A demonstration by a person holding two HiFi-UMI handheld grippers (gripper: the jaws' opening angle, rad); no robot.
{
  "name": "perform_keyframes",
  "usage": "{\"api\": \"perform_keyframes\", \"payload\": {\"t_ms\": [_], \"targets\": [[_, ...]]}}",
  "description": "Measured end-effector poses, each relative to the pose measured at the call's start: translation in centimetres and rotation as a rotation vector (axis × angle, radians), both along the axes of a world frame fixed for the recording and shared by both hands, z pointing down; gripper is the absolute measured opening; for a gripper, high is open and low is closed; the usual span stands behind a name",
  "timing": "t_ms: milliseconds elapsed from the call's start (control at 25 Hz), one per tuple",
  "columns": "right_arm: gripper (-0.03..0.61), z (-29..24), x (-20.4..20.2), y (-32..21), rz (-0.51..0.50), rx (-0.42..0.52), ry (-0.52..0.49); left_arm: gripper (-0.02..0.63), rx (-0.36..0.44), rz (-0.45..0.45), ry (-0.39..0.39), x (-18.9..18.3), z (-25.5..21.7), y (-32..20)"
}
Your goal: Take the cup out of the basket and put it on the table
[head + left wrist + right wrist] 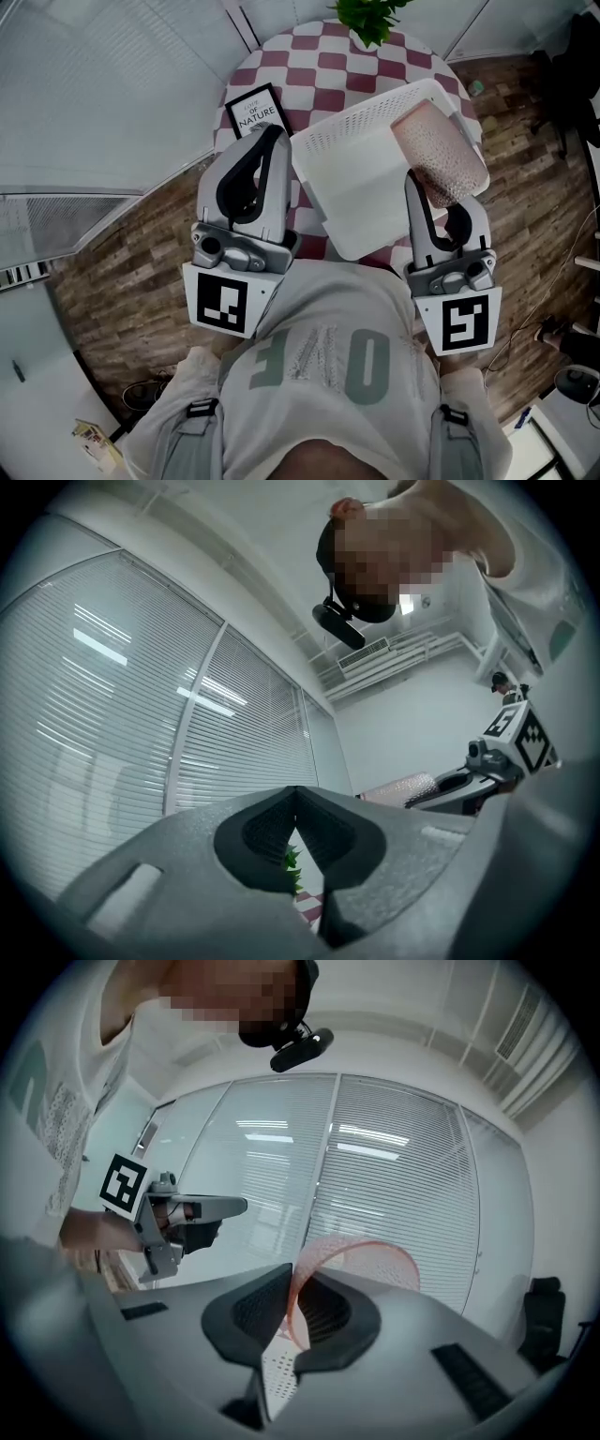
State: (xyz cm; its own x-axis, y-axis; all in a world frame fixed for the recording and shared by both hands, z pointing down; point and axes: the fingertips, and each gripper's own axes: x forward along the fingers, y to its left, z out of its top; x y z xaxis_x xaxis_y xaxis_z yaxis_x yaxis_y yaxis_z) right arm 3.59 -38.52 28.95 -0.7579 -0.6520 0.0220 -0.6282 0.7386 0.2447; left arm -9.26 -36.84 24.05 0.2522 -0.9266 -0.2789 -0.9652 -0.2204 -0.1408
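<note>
A pink textured cup (439,150) lies tilted above the right side of the white perforated basket (347,197). My right gripper (422,187) is shut on the cup's rim; in the right gripper view the thin pink wall (375,1255) runs between the closed jaws (292,1274). My left gripper (272,131) is raised beside the basket's left corner. Its tips (296,791) meet with nothing between them. From the left gripper view the cup (403,787) shows at the right, held by the other gripper.
The basket rests on a round table with a red and white checked cloth (319,56). A green plant (370,19) stands at the table's far edge. A black-framed card (255,111) lies left of the basket. Wooden floor and glass walls with blinds surround the table.
</note>
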Motion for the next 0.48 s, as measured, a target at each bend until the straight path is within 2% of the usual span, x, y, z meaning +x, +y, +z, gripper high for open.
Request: {"api": "perform_keyframes", "payload": {"t_ms": [160,480], "targets": [[0.028,-0.43,0.43,0.21,0.021,-0.004,-0.058,0.004,0.002,-0.005,0.002,0.06,-0.01,0.09],[0.028,-0.67,0.79,0.08,0.042,0.012,-0.076,0.003,-0.001,-0.011,-0.001,0.14,0.01,0.29]]}}
